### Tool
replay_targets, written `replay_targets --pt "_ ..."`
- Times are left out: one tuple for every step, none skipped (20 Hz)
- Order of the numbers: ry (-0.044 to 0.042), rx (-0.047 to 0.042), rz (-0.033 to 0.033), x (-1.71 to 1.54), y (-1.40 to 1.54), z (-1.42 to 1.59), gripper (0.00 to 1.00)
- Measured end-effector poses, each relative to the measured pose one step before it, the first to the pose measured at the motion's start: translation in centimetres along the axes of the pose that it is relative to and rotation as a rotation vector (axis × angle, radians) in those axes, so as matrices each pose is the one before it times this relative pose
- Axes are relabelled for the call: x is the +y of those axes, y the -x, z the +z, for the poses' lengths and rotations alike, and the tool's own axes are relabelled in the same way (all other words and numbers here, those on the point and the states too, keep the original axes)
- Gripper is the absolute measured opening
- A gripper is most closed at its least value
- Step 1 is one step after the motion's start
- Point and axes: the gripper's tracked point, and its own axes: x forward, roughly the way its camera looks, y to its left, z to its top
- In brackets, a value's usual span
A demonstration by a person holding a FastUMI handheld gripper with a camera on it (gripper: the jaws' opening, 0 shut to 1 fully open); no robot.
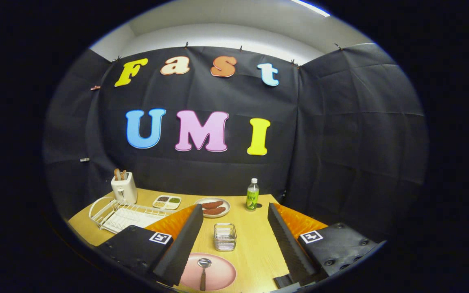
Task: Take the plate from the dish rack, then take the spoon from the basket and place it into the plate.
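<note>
The tongs (231, 240) stand wide apart above the wooden surface (259, 248), holding nothing; their two dark ribbed fingers (181, 240) slant outward with bare wood between them.

The pink plate (212, 272) lies flat on the surface near its front edge, between the fingers and close against the left one, which covers part of the plate's left rim. The spoon (203, 272) rests in the plate, bowl pointing away toward the basket and handle running back toward the front edge. Just beyond the plate, also between the fingers, stands the small wire basket (224, 236), upright and apart from the plate's rim.

The white dish rack (116, 213) sits at the left side of the surface, beyond the left finger, with a pale tray beneath its wires. Behind it, at the far left corner, a white toaster (123, 188) holds slices of bread. Along the far edge, a small divided tray (167, 202) of seasonings sits beside a round dish (213, 207) carrying reddish-brown sausages, partly hidden by the tip of the left finger. A clear bottle (252, 195) of green drink with a white cap stands upright further along the far edge, just beyond the right finger's tip.
</note>
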Motion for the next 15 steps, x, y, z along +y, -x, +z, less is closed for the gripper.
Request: replay_targets --pt "-0.01584 -0.01618 -0.01260 -0.333 0.612 0.916 0.98" --pt "-0.01540 -0.01298 -0.01096 -0.251 0.448 0.700 0.98" --pt "-0.01444 -0.00762 -0.00772 -0.152 0.356 0.509 0.98" --pt "-0.01530 -0.00813 -0.00565 -0.031 0.261 0.535 0.98" --pt "-0.01514 -0.00645 -0.00251 0.042 0.170 0.475 0.98" --pt "-0.01388 -0.00402 0.00104 0.160 -0.043 0.371 0.98" --pt "-0.00993 -0.00756 -0.00096 0.071 -0.001 0.389 0.98" --pt "-0.00562 -0.00681 0.00007 0.118 -0.183 0.344 0.98" --pt "-0.00173 -0.00684 0.00116 0.180 -0.258 0.278 0.98" --pt "0.00009 0.00051 0.00299 0.221 -0.277 0.008 0.99" --pt "-0.00075 0.00304 0.00555 0.303 -0.200 -0.054 0.99" --pt "-0.00389 0.00501 0.00763 0.374 -0.259 0.003 1.00" --pt "-0.00701 0.00225 0.00689 0.373 -0.195 0.094 0.99" --pt "-0.00673 0.00122 0.00587 0.345 -0.153 0.005 0.99" --pt "-0.00698 0.00321 0.00478 0.264 -0.137 -0.082 0.99"
